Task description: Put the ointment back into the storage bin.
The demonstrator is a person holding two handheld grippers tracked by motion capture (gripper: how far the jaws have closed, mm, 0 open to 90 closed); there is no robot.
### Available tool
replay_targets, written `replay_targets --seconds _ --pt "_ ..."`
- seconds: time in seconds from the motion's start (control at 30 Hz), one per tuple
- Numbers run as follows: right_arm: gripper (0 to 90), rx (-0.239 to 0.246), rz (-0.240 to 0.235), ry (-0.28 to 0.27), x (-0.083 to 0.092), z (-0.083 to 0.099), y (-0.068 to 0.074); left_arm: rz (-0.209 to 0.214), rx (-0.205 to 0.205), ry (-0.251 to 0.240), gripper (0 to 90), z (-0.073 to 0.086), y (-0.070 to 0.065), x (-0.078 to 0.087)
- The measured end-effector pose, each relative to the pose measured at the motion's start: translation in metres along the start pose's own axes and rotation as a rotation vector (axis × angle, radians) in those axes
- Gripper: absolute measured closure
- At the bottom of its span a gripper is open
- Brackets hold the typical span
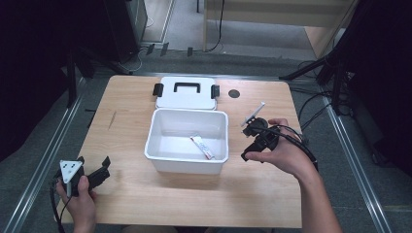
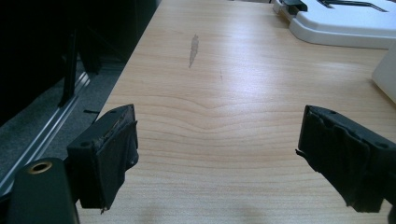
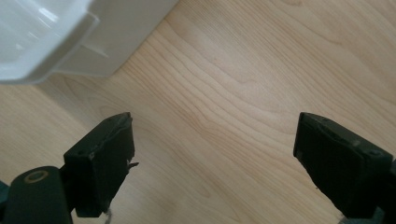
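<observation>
Both grippers, left gripper (image 1: 92, 171) and right gripper (image 1: 256, 141), stand apart and empty beside the white box (image 1: 186, 163), where a tube (image 1: 202, 147) already lies; the lid (image 1: 186, 93) behind it is still off

The table (image 1: 145, 194) is showing pale, matt wood grain with a dull grey scuff (image 2: 194, 49) at far left. The box (image 1: 160, 158) and lid (image 1: 187, 99) are looking like smooth, glossy white plastic, and the gripper pads (image 2: 112, 158) matt, rough and frayed.
</observation>
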State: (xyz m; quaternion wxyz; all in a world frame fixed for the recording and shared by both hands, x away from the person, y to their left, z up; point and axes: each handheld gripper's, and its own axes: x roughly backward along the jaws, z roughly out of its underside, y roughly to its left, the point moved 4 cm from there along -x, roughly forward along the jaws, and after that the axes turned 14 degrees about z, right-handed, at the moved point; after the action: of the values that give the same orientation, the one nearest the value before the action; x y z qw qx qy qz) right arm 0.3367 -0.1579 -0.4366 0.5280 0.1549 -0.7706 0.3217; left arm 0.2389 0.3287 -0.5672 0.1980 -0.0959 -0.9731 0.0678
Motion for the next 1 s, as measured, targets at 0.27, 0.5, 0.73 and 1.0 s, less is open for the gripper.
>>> replay_targets --seconds 0.27,0.5,0.73,1.0 --pt "0.0 -0.104 -0.025 -0.029 -0.021 0.025 -0.007 -0.002 0.002 0.002 12.6 0.0 0.0 0.0" --pt "0.0 -0.199 -0.017 -0.102 -0.042 0.048 -0.01 -0.001 -0.001 -0.001 12.6 0.0 0.0 0.0" --pt "0.0 -0.267 0.011 -0.142 -0.067 0.073 -0.012 -0.001 0.0 0.0 12.6 0.0 0.0 0.0" --pt "0.0 -0.374 0.017 -0.272 -0.083 0.104 -0.018 -0.003 -0.003 -0.002 12.6 0.0 -0.001 0.0"
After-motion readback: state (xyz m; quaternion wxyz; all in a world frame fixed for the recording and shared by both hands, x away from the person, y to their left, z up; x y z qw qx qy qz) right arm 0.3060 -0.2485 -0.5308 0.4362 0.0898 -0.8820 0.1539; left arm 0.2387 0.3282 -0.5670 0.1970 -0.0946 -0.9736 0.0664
